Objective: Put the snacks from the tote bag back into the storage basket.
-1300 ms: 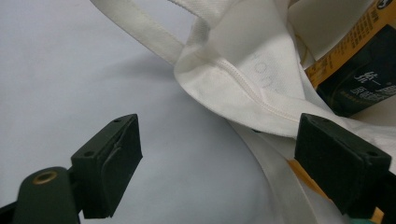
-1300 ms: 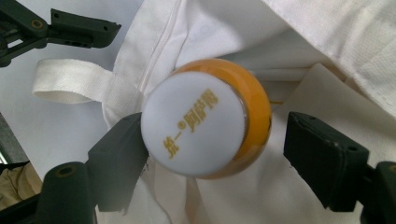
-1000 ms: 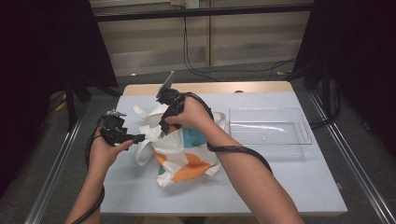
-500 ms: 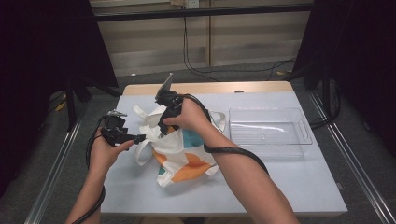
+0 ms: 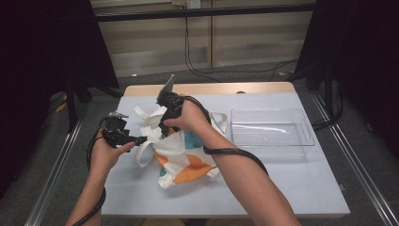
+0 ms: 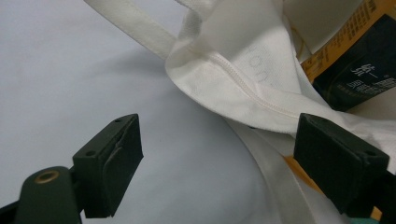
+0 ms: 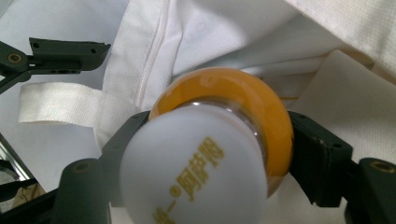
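You are gripping the orange bottle (image 7: 224,140) in your right gripper (image 5: 164,128) at the tote bag (image 5: 183,155) mouth near the worktop's left edge, so keep your released left gripper (image 5: 141,139) beside the bag rim, lifting straight clear.

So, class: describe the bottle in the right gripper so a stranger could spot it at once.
Start at the white tote bag on the table. At its mouth the right gripper clamps a bottle: an orange body and a white cap with gold lettering.
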